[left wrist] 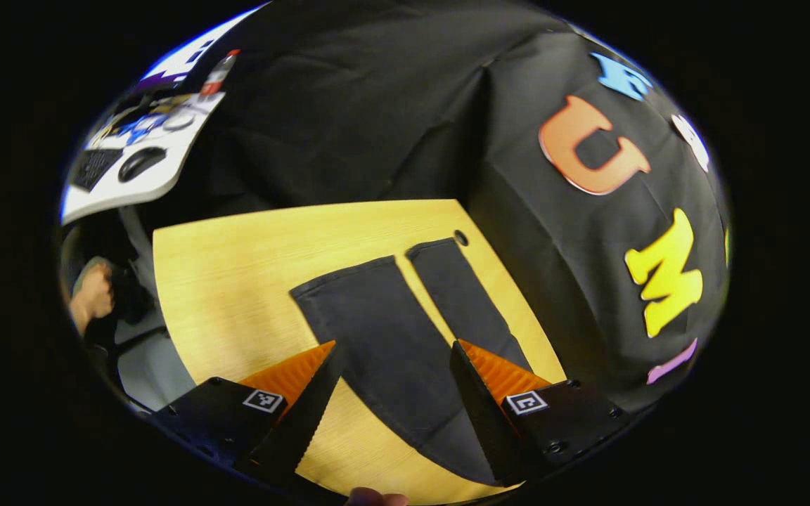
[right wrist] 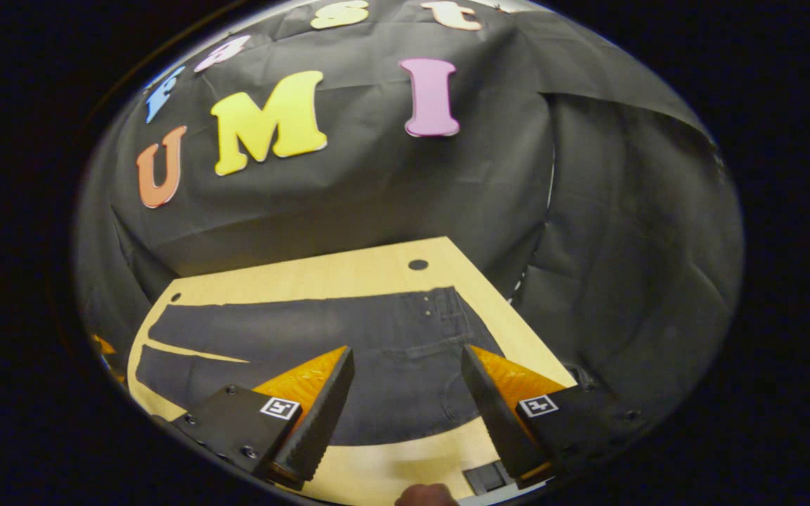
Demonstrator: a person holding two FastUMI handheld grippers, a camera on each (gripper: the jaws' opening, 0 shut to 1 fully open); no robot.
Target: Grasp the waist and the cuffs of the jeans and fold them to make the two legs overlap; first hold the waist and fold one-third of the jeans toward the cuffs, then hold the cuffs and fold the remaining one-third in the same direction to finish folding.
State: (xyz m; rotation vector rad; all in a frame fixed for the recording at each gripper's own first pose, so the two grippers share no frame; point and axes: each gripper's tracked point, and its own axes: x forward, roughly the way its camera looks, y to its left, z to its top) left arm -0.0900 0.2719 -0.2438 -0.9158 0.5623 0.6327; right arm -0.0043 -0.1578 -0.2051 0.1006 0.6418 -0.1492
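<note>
Lying flat on the tabletop (left wrist: 236,281), jeans (right wrist: 349,344) running lengthwise from waist under the right gripper (right wrist: 408,393) to cuffs nearer the left gripper (left wrist: 394,390); both jaws gaping apart, hovering, gripping nothing.

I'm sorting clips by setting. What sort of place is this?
Likely a recording booth in an office: black cloth walls a wooden table with jeans laid flat, and a desk with keyboard and mouse stands beyond.
</note>
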